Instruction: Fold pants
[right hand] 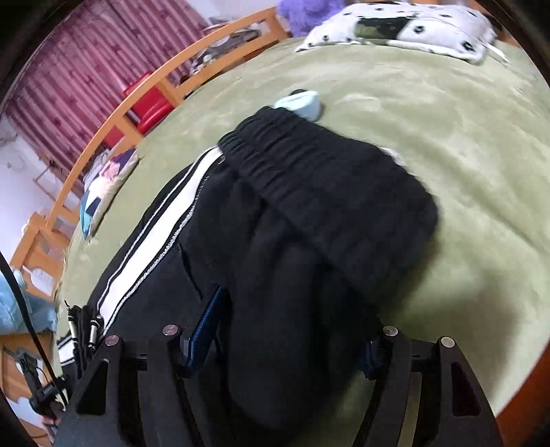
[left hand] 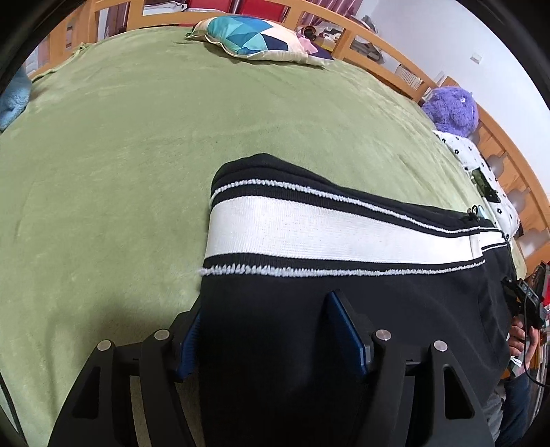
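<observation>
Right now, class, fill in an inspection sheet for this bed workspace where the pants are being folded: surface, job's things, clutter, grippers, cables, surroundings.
Surface: green blanket covering the bed, slightly rumpled.
Job's things: black pants with a white side stripe, lying partly folded, elastic waistband on top.
Clutter: patterned pillow, purple plush toy, spotted white cushion, small pale blue item beside the waistband, blue cloth at the edge.
Grippers: left gripper open, fabric between its fingers; right gripper open over a fold of fabric.
Cables: black cable hanging at the bedside.
Surroundings: wooden bed rail, red curtain, white wall.
</observation>
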Action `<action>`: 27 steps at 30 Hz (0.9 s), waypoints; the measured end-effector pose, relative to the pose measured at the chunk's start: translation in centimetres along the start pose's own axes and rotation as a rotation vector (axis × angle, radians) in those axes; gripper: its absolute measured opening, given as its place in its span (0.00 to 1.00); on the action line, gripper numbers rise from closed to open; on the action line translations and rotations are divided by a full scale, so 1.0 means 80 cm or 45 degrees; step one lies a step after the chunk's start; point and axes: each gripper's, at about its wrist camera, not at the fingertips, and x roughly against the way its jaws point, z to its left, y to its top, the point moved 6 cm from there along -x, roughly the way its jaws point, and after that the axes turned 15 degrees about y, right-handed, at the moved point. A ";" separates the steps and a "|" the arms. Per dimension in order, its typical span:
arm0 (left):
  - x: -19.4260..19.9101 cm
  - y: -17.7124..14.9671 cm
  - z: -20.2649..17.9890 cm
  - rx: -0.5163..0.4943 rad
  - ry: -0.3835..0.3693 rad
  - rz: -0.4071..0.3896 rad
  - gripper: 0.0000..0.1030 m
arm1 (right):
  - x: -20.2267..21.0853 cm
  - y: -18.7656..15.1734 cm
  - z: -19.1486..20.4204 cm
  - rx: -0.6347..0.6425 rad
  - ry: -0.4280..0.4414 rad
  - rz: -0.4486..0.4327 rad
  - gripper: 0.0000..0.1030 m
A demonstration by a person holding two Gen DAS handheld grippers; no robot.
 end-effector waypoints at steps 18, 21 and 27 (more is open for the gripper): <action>0.135 0.039 0.040 0.022 -0.184 -0.255 0.10 | 0.086 0.022 0.256 0.306 0.059 -0.339 0.18; 0.157 0.051 0.071 0.038 -0.132 -0.294 0.10 | 0.078 0.022 0.304 0.307 0.146 -0.330 0.18; 0.185 0.061 0.170 0.098 0.035 -0.332 0.10 | 0.033 -0.011 0.388 0.351 0.298 -0.245 0.18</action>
